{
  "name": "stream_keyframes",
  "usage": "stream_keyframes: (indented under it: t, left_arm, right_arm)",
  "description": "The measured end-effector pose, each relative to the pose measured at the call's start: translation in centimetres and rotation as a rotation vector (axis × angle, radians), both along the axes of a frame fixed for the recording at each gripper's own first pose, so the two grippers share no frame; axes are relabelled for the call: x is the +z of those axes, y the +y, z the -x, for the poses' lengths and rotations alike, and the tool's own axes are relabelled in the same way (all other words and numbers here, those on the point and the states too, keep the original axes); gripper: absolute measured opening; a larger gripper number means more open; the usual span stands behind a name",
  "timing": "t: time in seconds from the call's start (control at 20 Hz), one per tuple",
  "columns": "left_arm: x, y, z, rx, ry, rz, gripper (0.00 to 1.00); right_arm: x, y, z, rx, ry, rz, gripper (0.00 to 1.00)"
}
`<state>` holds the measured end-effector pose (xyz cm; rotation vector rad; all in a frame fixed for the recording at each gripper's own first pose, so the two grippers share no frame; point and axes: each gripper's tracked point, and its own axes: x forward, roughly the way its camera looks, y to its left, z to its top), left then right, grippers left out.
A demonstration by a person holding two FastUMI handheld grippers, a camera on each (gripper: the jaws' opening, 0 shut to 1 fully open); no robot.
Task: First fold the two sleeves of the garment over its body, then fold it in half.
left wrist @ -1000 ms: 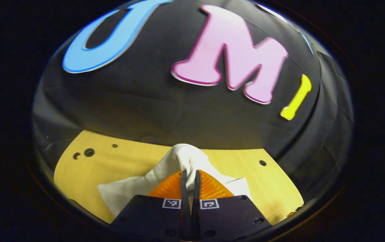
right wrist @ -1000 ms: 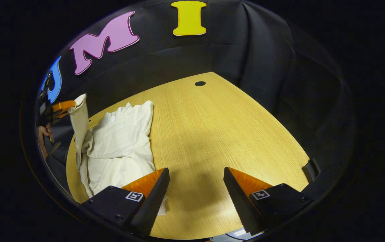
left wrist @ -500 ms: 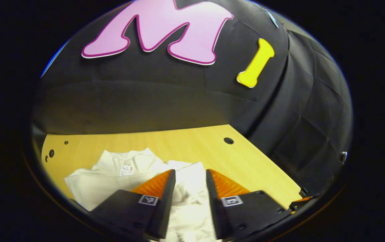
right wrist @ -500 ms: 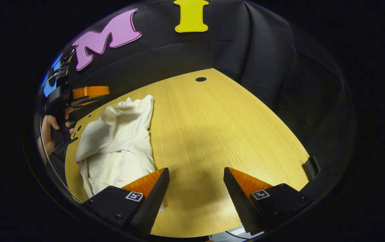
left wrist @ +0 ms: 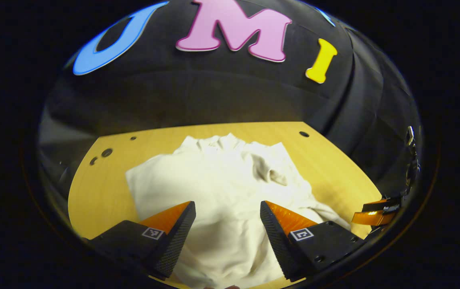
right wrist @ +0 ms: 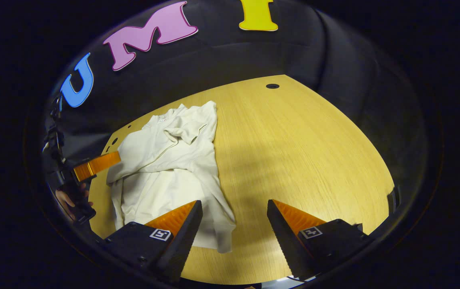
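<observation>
Left gripper (left wrist: 226,210) is hovering over the garment (left wrist: 222,188) w/ its fingers spread wide, nothing between them but cloth lying further down on the desk (left wrist: 101,188). Can't see any contact, it looks clear of the fabric.

The garment is a cream/off-white top, lying rumpled on the light wood desk, collar end toward the back wall. In the right gripper view the garment (right wrist: 169,168) sits on the left half of the desk (right wrist: 294,152), w/ one sleeve (right wrist: 184,128) bunched up on the chest near the collar and another long strip of fabric running down the right edge toward the near hem. Not flat at all, lots of wrinkles.

Right gripper (right wrist: 235,210) also has its fingers wide apart, holding nothing. One finger is over the near hem of the garment, the other is over bare desk.

The left gripper (right wrist: 95,165) also shows far left in the right gripper view, just beside the garment's left edge, w/ a hand (right wrist: 69,198) on its handle. A few small holes in the desk near the back edge (left wrist: 106,152).
</observation>
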<state>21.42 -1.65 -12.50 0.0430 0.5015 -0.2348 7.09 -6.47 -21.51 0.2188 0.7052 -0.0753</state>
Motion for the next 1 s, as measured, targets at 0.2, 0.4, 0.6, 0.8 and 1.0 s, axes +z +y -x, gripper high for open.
stream_keyframes:
  t: [0.2, 0.4, 0.6, 0.8, 1.0]
  left_arm:
    - [-4.8, 5.4, 5.8, 0.124, 0.116, 0.032, 0.98]
    - [-8.7, 7.8, 11.1, 0.196, 0.217, 0.072, 0.98]
    - [-11.1, 6.8, 12.6, 0.200, 0.269, 0.062, 0.98]
    - [-11.9, 5.9, 12.7, 0.169, 0.246, -0.043, 0.97]
    - [-11.8, 4.5, 12.2, 0.147, 0.262, 0.029, 0.57]
  right_arm:
    - [-2.2, 2.3, 0.4, 0.052, 0.047, -0.003, 0.99]
    - [-4.9, 4.1, 1.4, 0.098, 0.108, -0.001, 0.99]
    - [-6.2, 4.3, 1.9, 0.101, 0.137, 0.046, 0.99]
    - [-6.5, 4.1, 1.8, 0.074, 0.144, 0.097, 0.98]
    - [-6.9, 4.7, 1.5, 0.069, 0.164, 0.118, 0.53]
